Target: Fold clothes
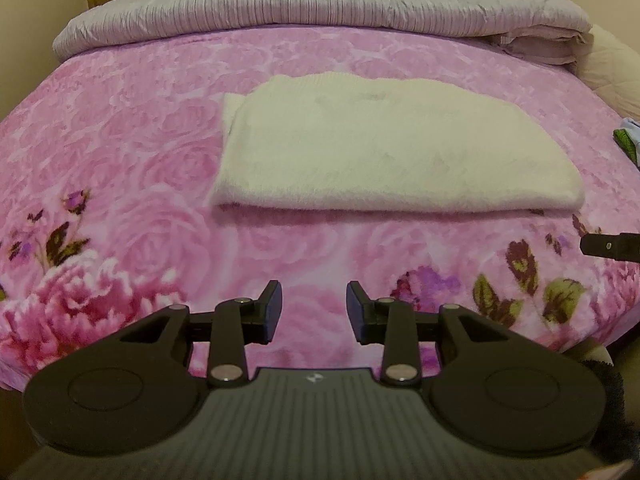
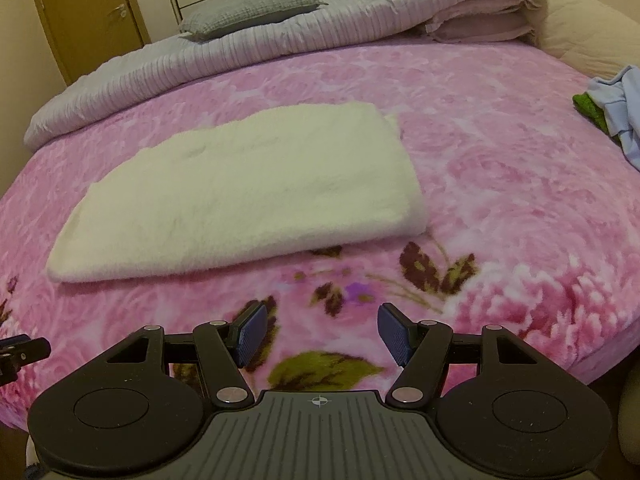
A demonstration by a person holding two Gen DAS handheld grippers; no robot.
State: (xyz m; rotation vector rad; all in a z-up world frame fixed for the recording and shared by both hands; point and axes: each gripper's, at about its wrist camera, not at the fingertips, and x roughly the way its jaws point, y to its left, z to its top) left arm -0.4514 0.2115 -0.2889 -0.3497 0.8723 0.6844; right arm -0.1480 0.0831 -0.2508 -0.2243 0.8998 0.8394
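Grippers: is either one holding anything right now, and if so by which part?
Nothing is held. The left gripper and right gripper are both open over the pink blanket, short of the folded cream garment.

Folded cream garment [image 1: 396,144] lies on pink blanket [image 1: 120,128] beyond the empty, parted left tool [image 1: 314,308].

Pink floral bed [image 2: 500,168] (warm, dim light), probably a wooden door [image 2: 92,12] behind.

Dim, warm indoor light, soft blur throughout, strong fisheye bending at edges.
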